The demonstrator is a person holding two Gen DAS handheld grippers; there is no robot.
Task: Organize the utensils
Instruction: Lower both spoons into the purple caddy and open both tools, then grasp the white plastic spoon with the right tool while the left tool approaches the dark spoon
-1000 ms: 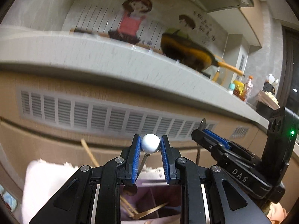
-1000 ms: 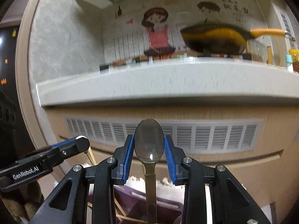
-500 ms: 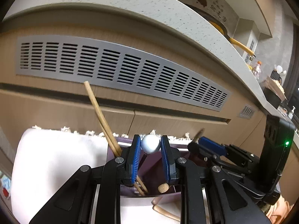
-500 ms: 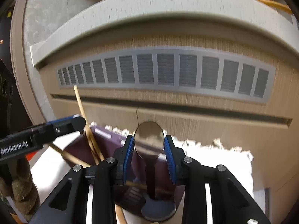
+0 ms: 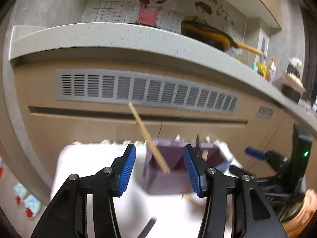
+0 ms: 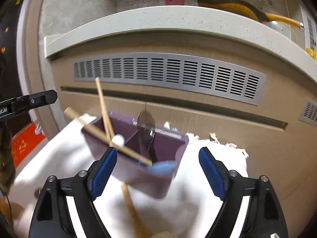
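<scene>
Purple plastic organizer box (image 6: 138,170) sits on a white cloth (image 6: 59,154) at the centre of my right wrist view, below the grey vent grille (image 6: 168,73). My right gripper (image 6: 156,170) has just been opening and its blue pads stand wide with nothing between them. The metal spoon (image 6: 146,123) stands upright in the box's far compartment; wooden chopsticks (image 6: 105,109) lean out of the left one, beside a white-knobbed utensil (image 6: 117,139). My left gripper (image 5: 159,168) has also just been opening and is empty, facing the box, which sits lower centre in its view.
</scene>
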